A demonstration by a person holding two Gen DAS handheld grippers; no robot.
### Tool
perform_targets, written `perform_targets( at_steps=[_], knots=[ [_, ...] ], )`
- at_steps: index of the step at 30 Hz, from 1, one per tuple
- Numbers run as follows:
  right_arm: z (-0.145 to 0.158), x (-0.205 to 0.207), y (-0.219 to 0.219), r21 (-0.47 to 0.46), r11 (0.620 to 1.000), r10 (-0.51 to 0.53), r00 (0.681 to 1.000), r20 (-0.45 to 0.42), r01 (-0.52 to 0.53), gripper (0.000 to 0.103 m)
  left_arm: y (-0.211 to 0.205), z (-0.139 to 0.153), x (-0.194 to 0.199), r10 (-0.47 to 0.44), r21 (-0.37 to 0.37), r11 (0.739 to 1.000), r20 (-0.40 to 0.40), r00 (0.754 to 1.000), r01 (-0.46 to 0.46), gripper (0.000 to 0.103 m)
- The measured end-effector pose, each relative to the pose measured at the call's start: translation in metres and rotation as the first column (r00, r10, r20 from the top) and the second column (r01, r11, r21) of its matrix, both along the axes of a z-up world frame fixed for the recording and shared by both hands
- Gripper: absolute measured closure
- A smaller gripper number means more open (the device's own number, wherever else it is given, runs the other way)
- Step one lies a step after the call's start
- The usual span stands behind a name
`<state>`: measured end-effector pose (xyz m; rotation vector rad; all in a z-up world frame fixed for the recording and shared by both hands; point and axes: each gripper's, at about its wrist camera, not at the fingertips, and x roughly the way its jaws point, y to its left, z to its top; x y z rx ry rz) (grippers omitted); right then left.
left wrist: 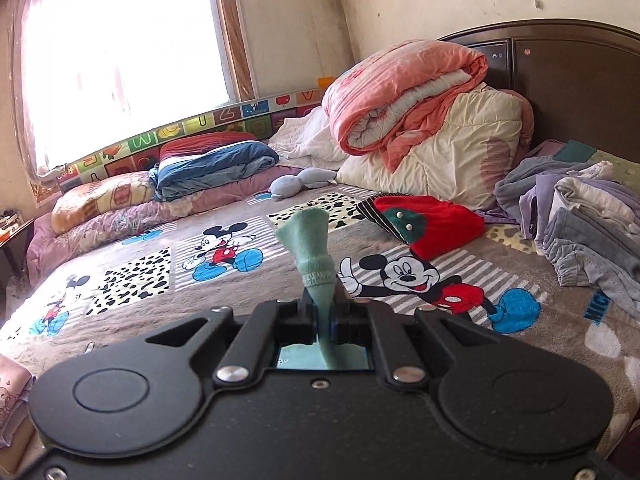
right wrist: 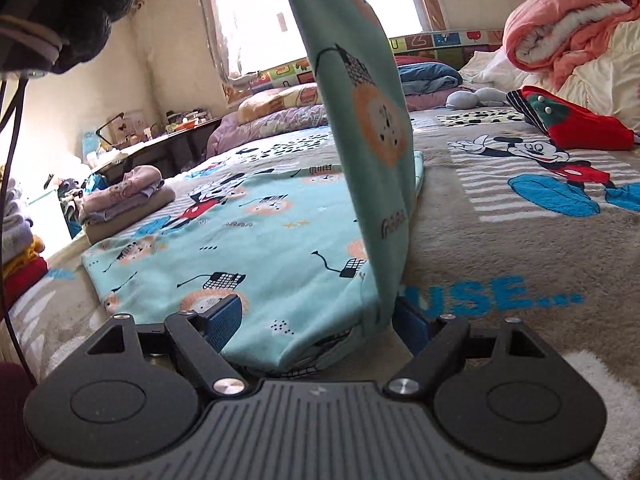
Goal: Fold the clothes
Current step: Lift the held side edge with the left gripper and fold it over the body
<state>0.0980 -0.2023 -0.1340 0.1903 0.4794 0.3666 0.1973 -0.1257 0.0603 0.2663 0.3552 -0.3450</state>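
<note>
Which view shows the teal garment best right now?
The right wrist view: the teal garment lies spread on the blanket with one part lifted upright, print visible, between the open right gripper fingers. The left wrist view shows only a bunched cuff pinched in the left gripper.

The bed (left wrist: 168, 312) carries quilts (left wrist: 420, 128), pillows (left wrist: 120, 196), a red garment (left wrist: 436, 220), grey clothes (left wrist: 580, 216) and a teal garment (right wrist: 240, 240).
</note>
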Motion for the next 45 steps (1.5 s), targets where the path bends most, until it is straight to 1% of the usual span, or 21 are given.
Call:
perform_targets(
  at_steps=[1,3,8,10,12,14,17,18,19,21,23,24,27,34,38,40,43,45],
  knots=[
    [-0.001,-0.001,0.006,-0.021,1.0,0.0,1.0,0.0,0.0,0.021,0.004,0.001,-0.001,0.004,-0.001,1.0,0.002,1.0,-0.004,0.099],
    [-0.002,-0.003,0.01,-0.031,0.999,-0.01,1.0,0.005,0.011,0.021,0.014,0.002,-0.002,0.013,-0.005,1.0,0.005,1.0,-0.013,0.099],
    [-0.006,0.005,0.01,-0.054,0.997,-0.055,0.998,-0.002,0.055,0.022,0.037,0.002,-0.004,0.035,-0.02,0.999,0.004,0.999,-0.035,0.099],
    [-0.008,0.005,0.009,-0.063,0.995,-0.076,0.997,-0.002,0.076,0.029,0.045,0.0,-0.005,0.044,-0.019,0.999,0.004,0.999,-0.043,0.099],
    [-0.009,0.005,0.006,-0.056,0.994,-0.098,0.995,0.002,0.098,0.031,0.055,-0.002,-0.005,0.059,-0.022,0.998,0.003,0.998,-0.059,0.099],
    [-0.01,0.005,0.005,-0.07,0.991,-0.111,0.994,0.007,0.111,0.031,0.066,-0.003,-0.005,0.076,-0.036,0.996,0.002,0.997,-0.076,0.099],
    [-0.016,0.007,0.012,-0.134,0.986,-0.098,0.995,-0.009,0.096,0.031,0.082,-0.004,-0.005,0.104,-0.063,0.993,-0.001,0.995,-0.104,0.099],
    [-0.016,0.006,0.014,-0.148,0.984,-0.098,0.995,-0.001,0.097,0.031,0.088,-0.004,-0.006,0.112,-0.071,0.991,-0.002,0.994,-0.111,0.099],
    [-0.016,0.005,0.014,-0.151,0.983,-0.1,0.995,0.004,0.1,0.032,0.094,-0.005,-0.006,0.118,-0.076,0.99,-0.003,0.993,-0.118,0.099],
    [-0.015,0.002,0.012,-0.127,0.985,-0.115,0.993,0.019,0.117,0.033,0.104,-0.008,-0.007,0.132,-0.082,0.988,-0.006,0.991,-0.132,0.099],
    [-0.011,-0.002,0.01,-0.118,0.984,-0.132,0.99,0.05,0.137,0.033,0.114,-0.011,-0.007,0.148,-0.094,0.984,-0.012,0.989,-0.148,0.099],
    [-0.011,-0.004,0.012,-0.131,0.982,-0.131,0.99,0.059,0.138,0.033,0.12,-0.012,-0.007,0.157,-0.107,0.982,-0.017,0.988,-0.158,0.099],
    [-0.018,-0.001,0.019,-0.192,0.974,-0.114,0.993,0.035,0.119,0.033,0.137,-0.017,-0.007,0.176,-0.14,0.974,-0.031,0.984,-0.178,0.099],
    [-0.019,-0.011,0.038,-0.333,0.935,-0.086,0.988,0.128,0.125,0.032,0.165,-0.028,0.001,0.183,-0.186,0.964,-0.042,0.982,-0.188,0.098],
    [-0.016,-0.018,0.051,-0.428,0.894,-0.052,0.981,0.186,0.128,0.032,0.176,-0.033,0.01,0.176,-0.21,0.961,-0.038,0.984,-0.18,0.098],
    [-0.016,-0.019,0.055,-0.462,0.877,-0.039,0.978,0.205,0.132,0.033,0.182,-0.036,0.013,0.174,-0.223,0.959,-0.036,0.984,-0.178,0.098],
    [-0.017,-0.022,0.061,-0.514,0.847,-0.015,0.972,0.233,0.136,0.033,0.195,-0.048,0.012,0.186,-0.272,0.943,-0.044,0.981,-0.191,0.098],
    [-0.016,-0.023,0.063,-0.533,0.835,-0.006,0.971,0.238,0.135,0.033,0.206,-0.06,0.008,0.209,-0.294,0.931,-0.051,0.977,-0.214,0.098]
  ],
)
